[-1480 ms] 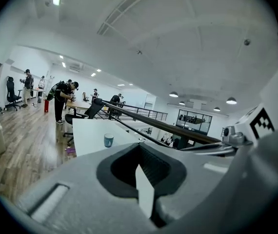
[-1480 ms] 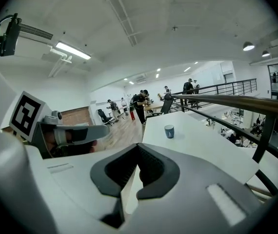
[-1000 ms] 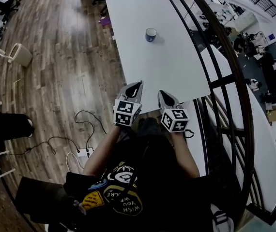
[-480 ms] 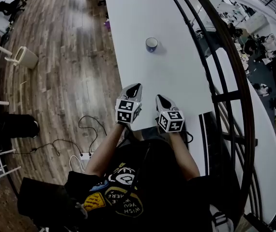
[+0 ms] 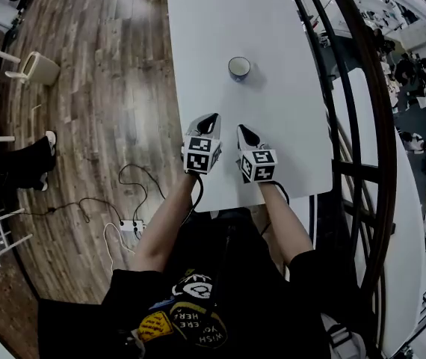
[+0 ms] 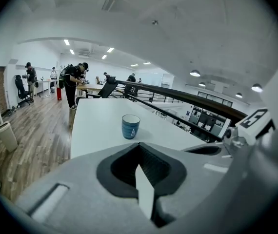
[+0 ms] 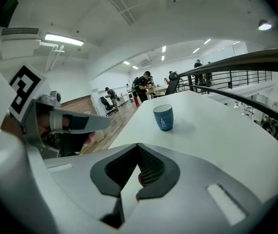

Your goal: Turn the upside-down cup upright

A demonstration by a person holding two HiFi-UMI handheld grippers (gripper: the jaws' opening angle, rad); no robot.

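A blue cup (image 5: 238, 68) stands alone at the middle of the long white table (image 5: 213, 21); its top shows a pale round face inside a blue rim. It also shows ahead in the left gripper view as the cup (image 6: 130, 126) and in the right gripper view as the cup (image 7: 163, 117). My left gripper (image 5: 211, 119) and right gripper (image 5: 241, 132) hover side by side over the table's near end, well short of the cup. Both are shut and hold nothing: left gripper (image 6: 139, 146), right gripper (image 7: 138, 146).
A dark curved railing (image 5: 347, 111) runs along the table's right side. On the wooden floor to the left lie a pale bin (image 5: 37, 67) and a power strip with cables (image 5: 127, 226). People stand far beyond the table (image 6: 75, 84).
Both grippers have moved forward from the person's lap to above the table's near end, and sunk lower. The cup has not moved.
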